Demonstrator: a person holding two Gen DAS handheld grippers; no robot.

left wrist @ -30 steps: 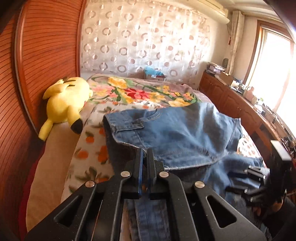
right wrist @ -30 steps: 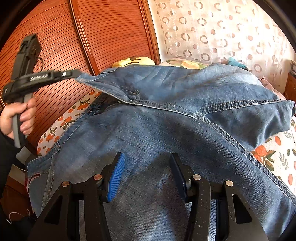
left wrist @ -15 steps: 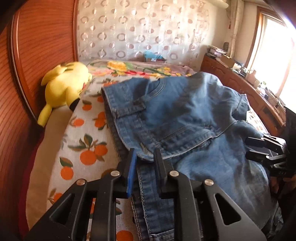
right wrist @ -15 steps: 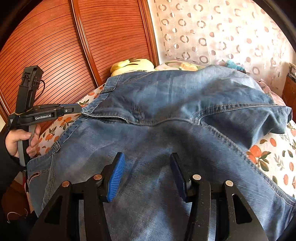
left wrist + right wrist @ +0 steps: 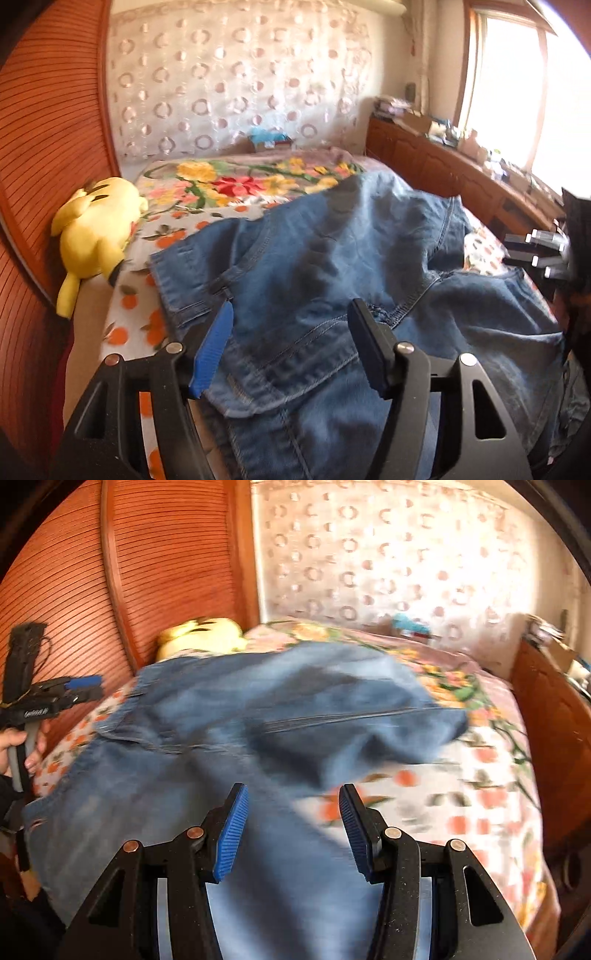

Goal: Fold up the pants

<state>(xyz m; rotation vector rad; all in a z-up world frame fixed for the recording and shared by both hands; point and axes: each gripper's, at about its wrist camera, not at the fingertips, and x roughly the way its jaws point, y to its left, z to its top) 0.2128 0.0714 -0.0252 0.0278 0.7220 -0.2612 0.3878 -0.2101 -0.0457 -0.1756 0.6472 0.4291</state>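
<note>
Blue jeans (image 5: 332,258) lie on the bed, the waist part folded over onto the legs. My left gripper (image 5: 291,317) hovers just above the fold's near edge, its jaws opening and nothing pinched between the blue pads. In the right wrist view, which is blurred, the jeans (image 5: 258,720) spread ahead, and my right gripper (image 5: 291,797) stands open over a leg and grips nothing. The left gripper (image 5: 90,687) shows at the far left, off the cloth, held by a hand (image 5: 14,738). The right gripper (image 5: 532,251) pokes in at the left view's right edge.
A yellow plush toy (image 5: 96,229) lies by the slatted wooden headboard (image 5: 44,110). The orange-print sheet (image 5: 129,314) and a floral blanket (image 5: 240,181) cover the bed. A wooden cabinet (image 5: 443,170) with clutter runs under the window. A small box (image 5: 269,140) sits by the curtain.
My left gripper let go of the jeans' waistband corner, opened wide and drew back; the lifted waist part dropped flat onto the legs. The right gripper swung to the right, still open.
</note>
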